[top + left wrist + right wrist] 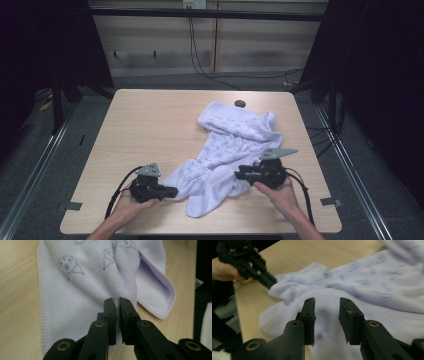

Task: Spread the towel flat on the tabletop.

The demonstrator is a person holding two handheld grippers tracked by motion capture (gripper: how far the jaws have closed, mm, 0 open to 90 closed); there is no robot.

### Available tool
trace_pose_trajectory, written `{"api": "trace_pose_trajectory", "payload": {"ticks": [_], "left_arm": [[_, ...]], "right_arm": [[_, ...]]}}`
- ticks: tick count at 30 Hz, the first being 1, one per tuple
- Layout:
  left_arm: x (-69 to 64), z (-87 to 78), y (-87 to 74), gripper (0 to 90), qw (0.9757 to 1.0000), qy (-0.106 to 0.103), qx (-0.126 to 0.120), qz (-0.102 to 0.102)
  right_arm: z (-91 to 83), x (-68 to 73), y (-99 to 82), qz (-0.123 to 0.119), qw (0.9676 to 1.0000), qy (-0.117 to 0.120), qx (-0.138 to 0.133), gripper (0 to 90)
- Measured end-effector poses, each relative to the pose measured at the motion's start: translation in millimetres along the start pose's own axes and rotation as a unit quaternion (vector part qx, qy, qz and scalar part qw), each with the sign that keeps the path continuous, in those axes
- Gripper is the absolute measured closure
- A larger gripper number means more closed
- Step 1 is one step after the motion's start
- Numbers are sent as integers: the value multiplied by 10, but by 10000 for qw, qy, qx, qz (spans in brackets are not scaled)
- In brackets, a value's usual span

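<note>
A light wooden table stands in a dim room, seen from above. A crumpled white towel with faint blue drawings lies on it, stretching from the far middle down toward the near edge. A person's forearms enter from the bottom, cut off by the frame.

The left hand holds the left gripper near the front left, its tip at the towel's near-left corner. In the left gripper view its jaws stand almost together, clamped on a thin fold of the cloth; a sliver of white shows between them. The towel here is sharp enough to make out small doodled figures and a stitched hem. A dark shape at the right edge of that view cannot be made out.

The right hand holds the right gripper over the towel's near-right part. In the right gripper view its jaws stand apart with cloth lying below the gap; whether they touch the cloth cannot be told. The towel is blurred there and its drawings are smudges. The left gripper shows at upper left, biting the towel's corner.

A small dark round spot sits on the table just beyond the towel; what it is cannot be told. Black cables trail along the floor behind.
</note>
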State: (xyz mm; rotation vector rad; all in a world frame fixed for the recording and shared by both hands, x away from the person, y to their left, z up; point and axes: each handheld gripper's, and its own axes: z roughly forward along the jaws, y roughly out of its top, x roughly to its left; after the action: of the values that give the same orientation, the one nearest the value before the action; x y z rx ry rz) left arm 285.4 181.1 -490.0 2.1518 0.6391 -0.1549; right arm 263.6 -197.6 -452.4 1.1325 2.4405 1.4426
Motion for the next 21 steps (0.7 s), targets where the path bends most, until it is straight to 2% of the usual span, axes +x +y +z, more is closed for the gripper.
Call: {"api": "trace_pose_trajectory", "payload": {"ticks": [2,4,5,7,8,10,12,13,15,16,17,18,19,20,21], "left_arm": [[21,-51,29,815,9997,-6,-226,-63],[83,-119,44,785,9990,115,-408,-133],[130,-153,39,768,9983,146,-519,-231],[196,-200,26,745,9973,272,-619,-288],[215,-211,22,736,9971,374,-601,-265],[265,-208,7,716,9961,711,-484,-169],[341,-163,-13,706,9954,893,-308,-141],[373,-133,-22,705,9954,918,-206,-152],[386,-68,-43,727,9956,932,4,-108],[374,-63,-45,761,9956,940,11,-64],[349,-64,-44,777,9959,897,81,-112],[322,-67,-65,821,9962,857,84,-140],[294,-76,-89,850,9969,752,111,-187],[268,-83,-106,860,9974,650,132,-269],[216,-97,-127,860,9975,602,206,-309]], "right_arm": [[139,131,-6,-100,9997,193,137,681],[273,229,10,-149,9987,435,209,696],[319,272,18,-220,9984,460,250,695],[411,365,59,-308,9975,583,250,689],[422,404,87,-356,9973,617,191,689],[440,471,142,-442,9963,718,145,675],[449,494,183,-451,9962,739,127,660],[459,494,204,-410,9951,886,149,656],[497,526,204,-405,9949,910,185,667],[562,563,175,-377,9937,1036,225,669],[620,602,149,-413,9926,1091,323,668],[714,683,96,-599,9912,1058,517,665],[783,732,54,-662,9892,1130,655,659],[844,766,15,-635,9868,1283,753,653],[880,789,-11,-656,9857,1303,844,644]]}}
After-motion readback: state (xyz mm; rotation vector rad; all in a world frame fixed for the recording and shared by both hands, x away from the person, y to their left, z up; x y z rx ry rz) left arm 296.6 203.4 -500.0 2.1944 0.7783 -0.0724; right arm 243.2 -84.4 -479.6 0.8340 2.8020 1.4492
